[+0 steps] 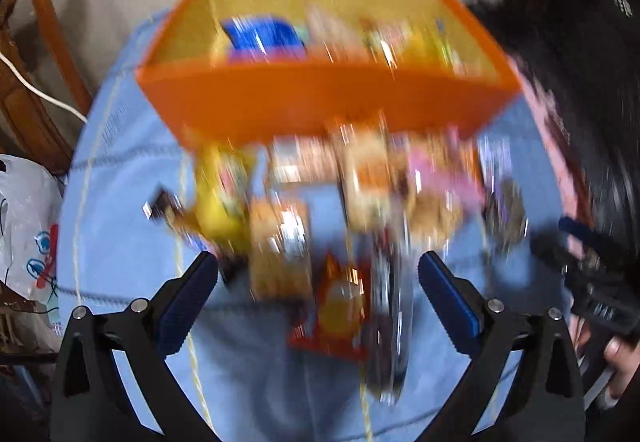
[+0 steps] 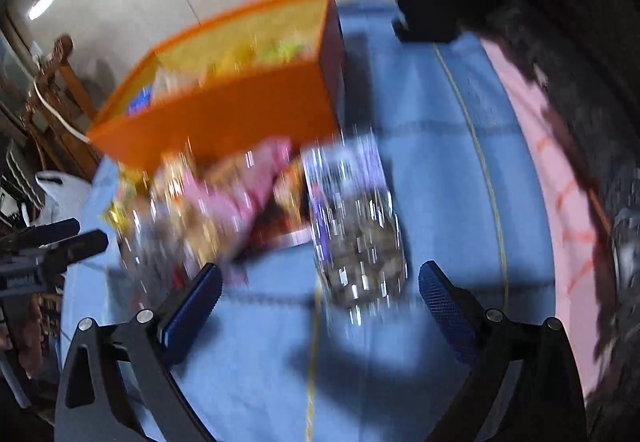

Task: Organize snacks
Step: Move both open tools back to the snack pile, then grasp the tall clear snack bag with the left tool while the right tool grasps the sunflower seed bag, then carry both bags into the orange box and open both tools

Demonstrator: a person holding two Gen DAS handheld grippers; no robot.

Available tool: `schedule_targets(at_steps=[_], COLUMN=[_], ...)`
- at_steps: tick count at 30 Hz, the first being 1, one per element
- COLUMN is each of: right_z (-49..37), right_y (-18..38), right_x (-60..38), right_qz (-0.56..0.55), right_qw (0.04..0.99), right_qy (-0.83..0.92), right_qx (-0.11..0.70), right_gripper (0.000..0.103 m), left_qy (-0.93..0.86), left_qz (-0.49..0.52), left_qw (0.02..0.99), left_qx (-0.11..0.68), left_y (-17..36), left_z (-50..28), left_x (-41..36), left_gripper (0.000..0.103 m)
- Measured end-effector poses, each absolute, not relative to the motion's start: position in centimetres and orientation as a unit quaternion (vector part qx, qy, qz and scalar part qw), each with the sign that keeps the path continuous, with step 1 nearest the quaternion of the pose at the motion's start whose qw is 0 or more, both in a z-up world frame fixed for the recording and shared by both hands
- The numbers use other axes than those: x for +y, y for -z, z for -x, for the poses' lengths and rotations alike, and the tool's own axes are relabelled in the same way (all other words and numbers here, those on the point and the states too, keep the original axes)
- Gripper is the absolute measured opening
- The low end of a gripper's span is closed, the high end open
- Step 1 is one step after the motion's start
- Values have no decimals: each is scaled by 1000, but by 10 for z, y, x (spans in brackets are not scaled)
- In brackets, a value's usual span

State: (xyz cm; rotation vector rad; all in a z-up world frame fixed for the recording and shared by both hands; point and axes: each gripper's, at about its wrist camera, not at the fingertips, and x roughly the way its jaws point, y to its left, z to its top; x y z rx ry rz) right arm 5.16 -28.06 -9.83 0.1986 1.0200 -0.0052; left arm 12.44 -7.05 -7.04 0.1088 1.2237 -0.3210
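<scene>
An orange bin (image 1: 320, 102) stands on a blue cloth (image 1: 120, 202) and holds several snack packets, a blue packet (image 1: 260, 36) among them. A blurred pile of snack packets (image 1: 360, 178) lies in front of it. My left gripper (image 1: 320, 266) is open above the pile's near edge, and a red-and-yellow packet (image 1: 340, 306) lies below the gap, untouched. My right gripper (image 2: 320, 274) is open too. A shiny see-through packet (image 2: 356, 234) lies just ahead of its fingertips, beside a pink packet (image 2: 240, 194). In this view the bin (image 2: 224, 122) sits at the upper left.
A wooden chair (image 1: 44, 42) with a white cable and a white plastic bag (image 1: 24, 226) stand to the left of the cloth. A pink cloth (image 2: 552, 202) and a dark fuzzy mass (image 2: 560, 22) border the right. Bare blue cloth (image 2: 432, 162) lies right of the pile.
</scene>
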Motion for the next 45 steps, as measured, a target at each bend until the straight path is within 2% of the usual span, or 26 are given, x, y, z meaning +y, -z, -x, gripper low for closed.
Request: schedule_targets(at_steps=[10,11,12,13,15,17,24,28,32,33,35,45], right_z=[-27,-27,-28,-27,-28,-32,-51,-80,-108,-111,-113,-79], right_y=[124,123,123,122,119,118,118,130,155,159,160,87], right_x=[-260,-259,-259,-260,-262,-267,-289,-288,-281,-279,-277,-272], right_qz=[-77,-75,-75,-75,-74,-73,-65,-13,17,17,13,-9], right_qw=[848,849,849,850,852,853,864,866,847,844,845,885], right_qy=[-11,-12,-11,-10,-4,8,64,79,63,55,29,-9], right_qx=[524,523,523,521,519,516,495,493,528,533,534,466], right_gripper=[99,99,99,99,99,99,99,99,98,96,64,64], left_qy=[183,185,187,192,201,198,204,202,198,198,198,210], left_qz=[-82,-81,-78,-75,-67,-74,-10,12,24,25,26,48], left_qw=[779,777,775,770,749,751,752,756,755,755,754,773], left_qx=[594,596,598,604,628,625,627,622,624,625,626,597], left_y=[96,99,101,104,114,116,104,94,93,92,93,62], left_z=[-97,-98,-100,-101,-107,-105,-104,-106,-109,-109,-108,-110], left_x=[-101,-105,-109,-112,-119,-120,-90,-75,-69,-66,-63,-50], left_gripper=[98,95,89,64,31,27,25,25,25,25,25,25])
